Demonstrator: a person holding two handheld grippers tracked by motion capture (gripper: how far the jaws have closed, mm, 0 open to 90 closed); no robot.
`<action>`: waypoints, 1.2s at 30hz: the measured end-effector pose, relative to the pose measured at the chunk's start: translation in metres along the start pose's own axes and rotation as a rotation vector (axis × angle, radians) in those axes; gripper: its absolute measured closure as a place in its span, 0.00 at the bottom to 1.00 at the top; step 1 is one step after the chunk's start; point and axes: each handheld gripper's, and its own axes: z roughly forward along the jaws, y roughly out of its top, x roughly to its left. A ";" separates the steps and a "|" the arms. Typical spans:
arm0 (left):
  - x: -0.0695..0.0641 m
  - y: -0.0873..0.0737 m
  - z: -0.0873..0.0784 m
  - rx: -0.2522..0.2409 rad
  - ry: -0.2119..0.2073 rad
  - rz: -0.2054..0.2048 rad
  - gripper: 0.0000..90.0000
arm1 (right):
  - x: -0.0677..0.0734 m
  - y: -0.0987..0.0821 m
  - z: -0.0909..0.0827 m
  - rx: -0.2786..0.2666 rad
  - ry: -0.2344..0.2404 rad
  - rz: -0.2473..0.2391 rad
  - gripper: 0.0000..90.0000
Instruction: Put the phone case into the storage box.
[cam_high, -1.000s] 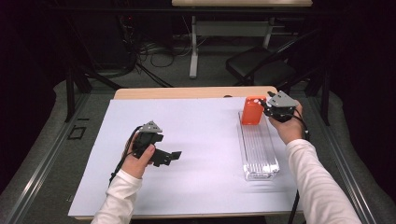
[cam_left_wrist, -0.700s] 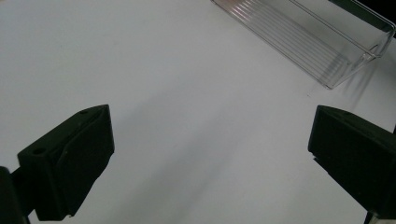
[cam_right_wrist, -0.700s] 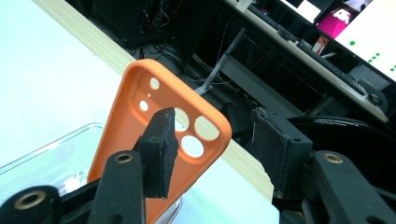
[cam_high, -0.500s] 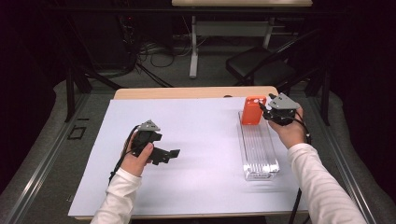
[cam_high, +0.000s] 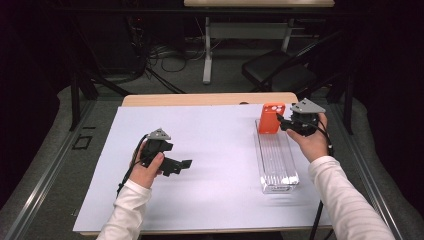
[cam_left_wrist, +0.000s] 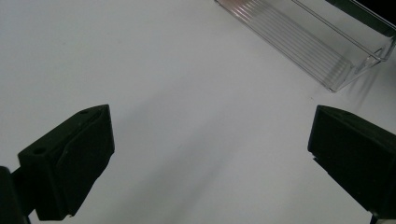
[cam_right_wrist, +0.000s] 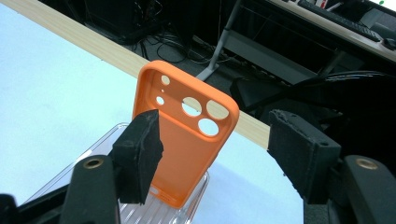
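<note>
An orange phone case (cam_high: 271, 118) (cam_right_wrist: 187, 140) stands upright in the far end of a clear ribbed tray (cam_high: 276, 160) (cam_left_wrist: 303, 37), camera holes at the top. My right gripper (cam_high: 281, 122) (cam_right_wrist: 215, 144) sits just right of the case. Its jaws have just been opening and now stand apart. The left pad (cam_right_wrist: 140, 149) is close in front of the case, while the right pad is well clear of it. My left gripper (cam_high: 187, 164) (cam_left_wrist: 210, 158) hovers open over the white sheet, nothing between its jaws.
A white sheet (cam_high: 220, 150) covers the table, and a wooden strip (cam_high: 200, 99) shows along the far edge. Beyond it are a black chair (cam_high: 280, 75), desk legs and cables on the floor. The tray lies lengthwise on the right side.
The right gripper's jaws have spread apart at the orange case, which stays standing in the tray. The left hand has not moved.
</note>
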 end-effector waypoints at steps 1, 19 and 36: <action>0.000 0.000 0.000 0.000 0.000 0.000 0.01 | 0.000 0.001 -0.001 0.006 0.001 0.008 0.35; -0.002 0.002 -0.005 -0.035 0.007 0.000 0.01 | 0.006 0.010 -0.022 -0.003 0.108 0.236 0.16; -0.005 0.005 -0.009 -0.051 0.002 -0.001 0.01 | 0.029 0.015 -0.040 -0.014 0.225 0.278 0.00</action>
